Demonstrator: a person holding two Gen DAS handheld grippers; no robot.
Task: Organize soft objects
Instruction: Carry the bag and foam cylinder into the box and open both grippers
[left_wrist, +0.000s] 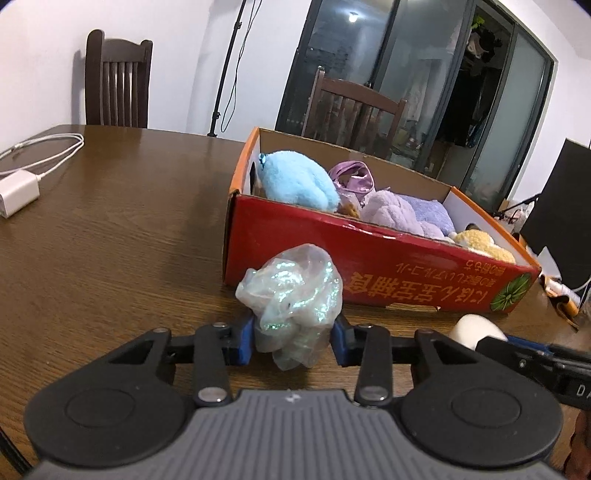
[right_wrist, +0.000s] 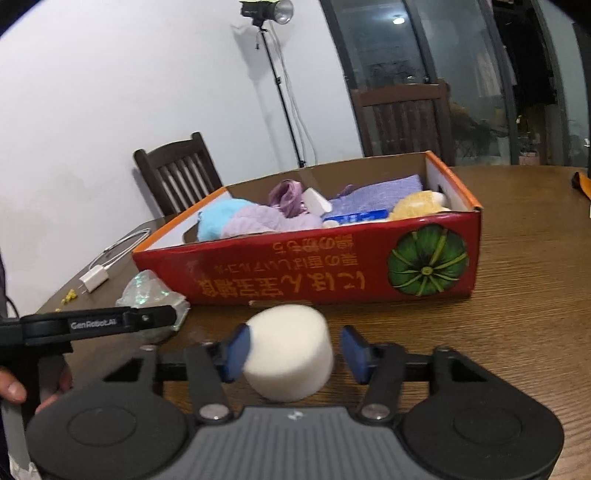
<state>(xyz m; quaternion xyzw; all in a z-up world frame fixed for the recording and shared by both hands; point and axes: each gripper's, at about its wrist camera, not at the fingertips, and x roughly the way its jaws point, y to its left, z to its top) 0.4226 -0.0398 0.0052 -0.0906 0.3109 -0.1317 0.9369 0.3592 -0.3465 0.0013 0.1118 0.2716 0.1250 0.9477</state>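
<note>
We see the left gripper (left_wrist: 293, 341) closed on a crumpled iridescent bag (left_wrist: 291, 299), both blue pads pressing its sides, just near of the red box (left_wrist: 369, 273) on the brown counter (left_wrist: 110, 221). The right gripper (right_wrist: 293, 352) has a white foam cylinder (right_wrist: 290, 350) between its pads (right_wrist: 236, 350): the left pad touches the foam, while a gap shows at the right pad, so it is not clamped. The foam sits just near of the box's long wall.

Inside the box lie a blue plush (left_wrist: 295, 181), a lilac plush (left_wrist: 391, 214), a purple towel (left_wrist: 432, 216), a shiny purple pouch (left_wrist: 352, 177) and a yellow plush (left_wrist: 480, 243). At the far left of the counter lies a white charger (left_wrist: 16, 194) with its cable.
</note>
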